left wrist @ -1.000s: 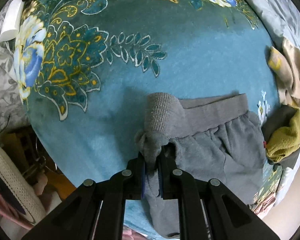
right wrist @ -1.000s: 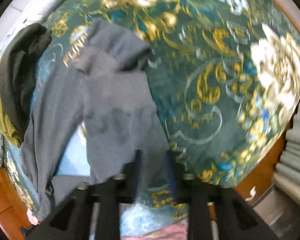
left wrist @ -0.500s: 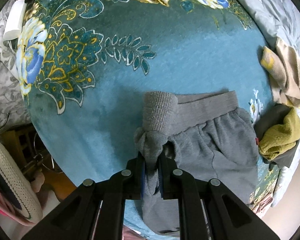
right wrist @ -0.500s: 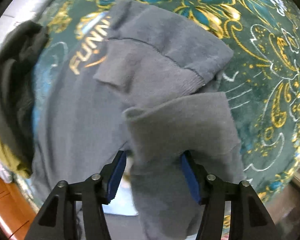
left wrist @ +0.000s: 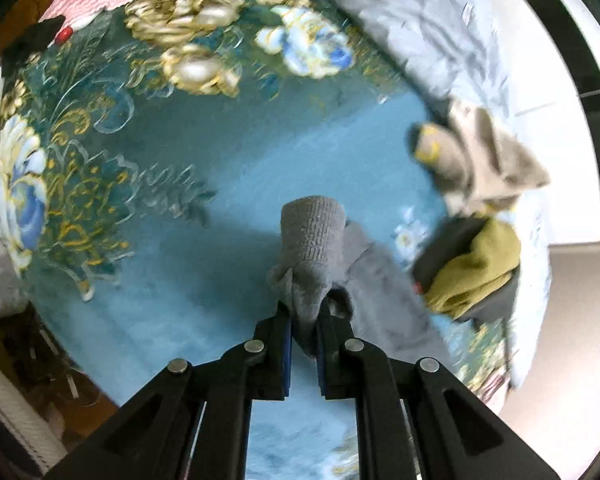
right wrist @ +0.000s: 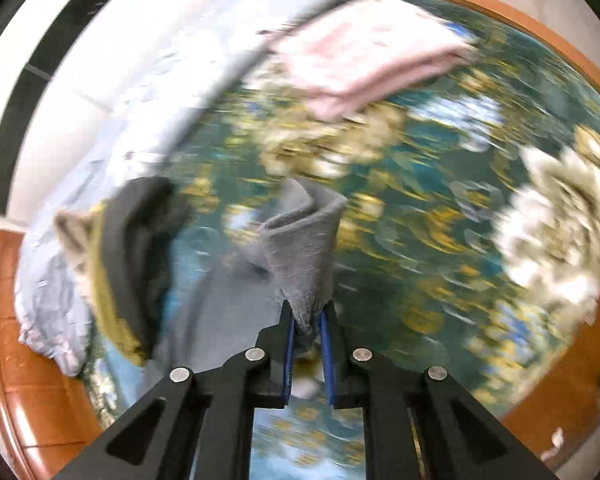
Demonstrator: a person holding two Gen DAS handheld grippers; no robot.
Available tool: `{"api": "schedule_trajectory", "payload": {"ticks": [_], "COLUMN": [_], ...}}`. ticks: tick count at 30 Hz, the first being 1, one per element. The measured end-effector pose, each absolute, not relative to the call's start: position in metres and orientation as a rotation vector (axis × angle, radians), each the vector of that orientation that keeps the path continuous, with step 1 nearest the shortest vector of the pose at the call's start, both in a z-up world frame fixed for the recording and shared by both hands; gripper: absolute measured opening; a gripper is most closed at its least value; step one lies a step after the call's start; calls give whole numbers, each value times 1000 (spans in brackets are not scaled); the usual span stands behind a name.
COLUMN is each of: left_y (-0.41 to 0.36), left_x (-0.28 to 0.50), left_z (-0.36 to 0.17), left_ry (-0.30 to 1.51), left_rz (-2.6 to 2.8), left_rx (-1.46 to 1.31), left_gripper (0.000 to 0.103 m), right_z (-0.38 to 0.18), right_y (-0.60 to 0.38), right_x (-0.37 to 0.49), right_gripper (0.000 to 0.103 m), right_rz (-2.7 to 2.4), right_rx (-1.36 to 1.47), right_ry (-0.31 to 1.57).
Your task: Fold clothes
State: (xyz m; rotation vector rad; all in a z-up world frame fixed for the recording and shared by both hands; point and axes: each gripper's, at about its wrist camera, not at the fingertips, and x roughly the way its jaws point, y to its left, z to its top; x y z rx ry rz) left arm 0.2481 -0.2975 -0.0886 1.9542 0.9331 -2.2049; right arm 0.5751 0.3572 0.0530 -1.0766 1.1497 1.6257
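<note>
Where a teal floral blanket (left wrist: 228, 168) covers the bed, with a clothes pile (left wrist: 472, 264) near its edge, the left tool (left wrist: 304, 320) clamps the grey trousers (left wrist: 312, 240) by a ribbed cuff, and the right tool (right wrist: 309, 326) pinches another ribbed end, both lifted.

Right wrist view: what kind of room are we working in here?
Most likely a bedroom: the work surface is a bed with a teal floral blanket, a grey quilt along one side, and a wooden bed frame.
</note>
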Motion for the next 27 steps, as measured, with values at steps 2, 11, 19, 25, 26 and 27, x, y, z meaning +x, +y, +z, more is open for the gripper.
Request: {"api": "schedule_trajectory", "payload": {"ticks": [2,11,19,25,26,27], "left_y": [-295,-281,-306,-289,-280,-271], "left_x": [256,259,272,264,259,253], "left_z": [-104,-135,-117,-101,-101,-101], "left_ry": [851,724,883,1112,1151,1189], "left_rz": [-2109,-1954,-1845,-1822,-1817,-1812], "left_rx": [1995,2038,1940,1861,1862,1863], "left_gripper": [10,10,22,29,30,32], "right_z": [22,-61,-8,-15,-27,-35], "right_y": [354,350,366,399,407,408], "right_x": [597,599,599,545,531,517], "right_gripper": [13,15,26,36,39,44], "right_rz": [1509,1304,1321,1485,1521,1551], "right_rx": [-1165,-1374,-1311,-1345,-1371,-1398], "right_ry": [1163,1135,1057,1027,1029,1029]}}
